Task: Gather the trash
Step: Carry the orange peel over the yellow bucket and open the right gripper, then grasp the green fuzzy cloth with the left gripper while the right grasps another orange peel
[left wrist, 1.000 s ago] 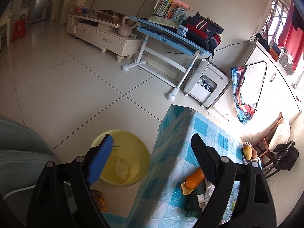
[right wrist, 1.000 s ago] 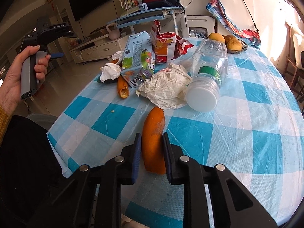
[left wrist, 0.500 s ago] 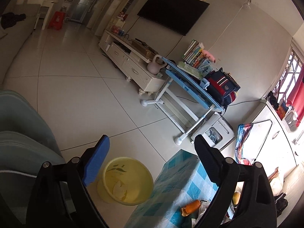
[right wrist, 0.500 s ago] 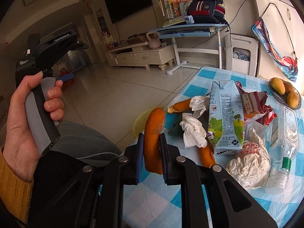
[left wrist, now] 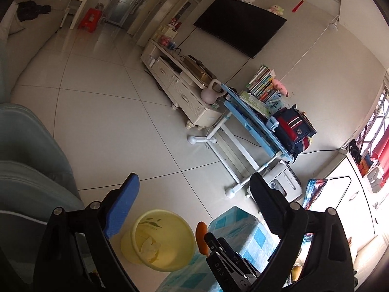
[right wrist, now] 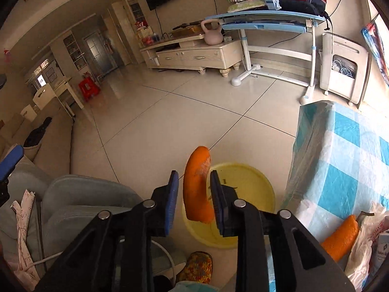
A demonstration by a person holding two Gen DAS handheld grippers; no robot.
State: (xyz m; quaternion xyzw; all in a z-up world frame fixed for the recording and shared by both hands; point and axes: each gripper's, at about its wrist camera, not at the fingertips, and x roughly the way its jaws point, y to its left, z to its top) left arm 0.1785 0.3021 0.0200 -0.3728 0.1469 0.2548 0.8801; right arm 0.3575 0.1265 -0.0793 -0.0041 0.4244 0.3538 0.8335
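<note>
My right gripper (right wrist: 194, 194) holds an orange peel (right wrist: 197, 185) over the yellow basin (right wrist: 252, 182) on the floor; the jaws look slightly parted, with a gap on the left side of the peel. The peel (left wrist: 201, 239) and right gripper also show in the left wrist view, above the basin (left wrist: 165, 233), which holds crumpled paper (left wrist: 149, 249). My left gripper (left wrist: 194, 209) is open and empty, held high above the basin. A second orange peel (right wrist: 340, 236) and a white wrapper (right wrist: 362, 248) lie on the blue-checked table (right wrist: 345, 150).
A grey-green sofa (right wrist: 80, 194) stands left of the basin. A slipper (right wrist: 198, 266) lies on the floor beside it. A blue desk (right wrist: 265, 22), a white TV cabinet (right wrist: 192, 53) and a white appliance (right wrist: 342, 68) stand by the far wall.
My right gripper has carried the orange peel off the table, left and down over the yellow basin. My left gripper has risen and tilted up, staying open.
</note>
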